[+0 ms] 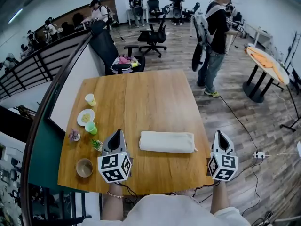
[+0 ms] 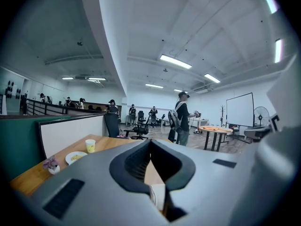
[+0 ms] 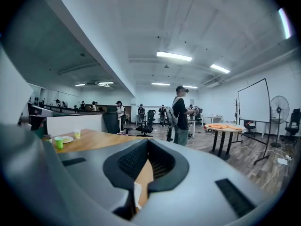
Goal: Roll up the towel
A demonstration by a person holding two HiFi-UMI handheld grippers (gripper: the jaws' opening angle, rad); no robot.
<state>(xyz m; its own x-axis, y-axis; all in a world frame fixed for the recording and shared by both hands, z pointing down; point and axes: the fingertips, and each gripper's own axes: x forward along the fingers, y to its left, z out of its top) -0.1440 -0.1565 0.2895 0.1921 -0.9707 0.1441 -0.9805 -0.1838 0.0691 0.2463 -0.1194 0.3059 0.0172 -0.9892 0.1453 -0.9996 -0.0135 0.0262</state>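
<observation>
Along the table's (image 1: 155,98) left edge: yellow cup (image 1: 90,99), plate (image 1: 86,117), green cup (image 1: 91,127), bowl (image 1: 84,167) — beyond, a chair (image 1: 154,34) and a standing person (image 1: 216,36).

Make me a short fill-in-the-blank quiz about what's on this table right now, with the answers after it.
The white towel lies on the ____ table.
The left gripper and the right gripper both have their jaws ____.
The green cup stands beside a white ____ holding food.
Missing words: wooden; shut; plate.
</observation>
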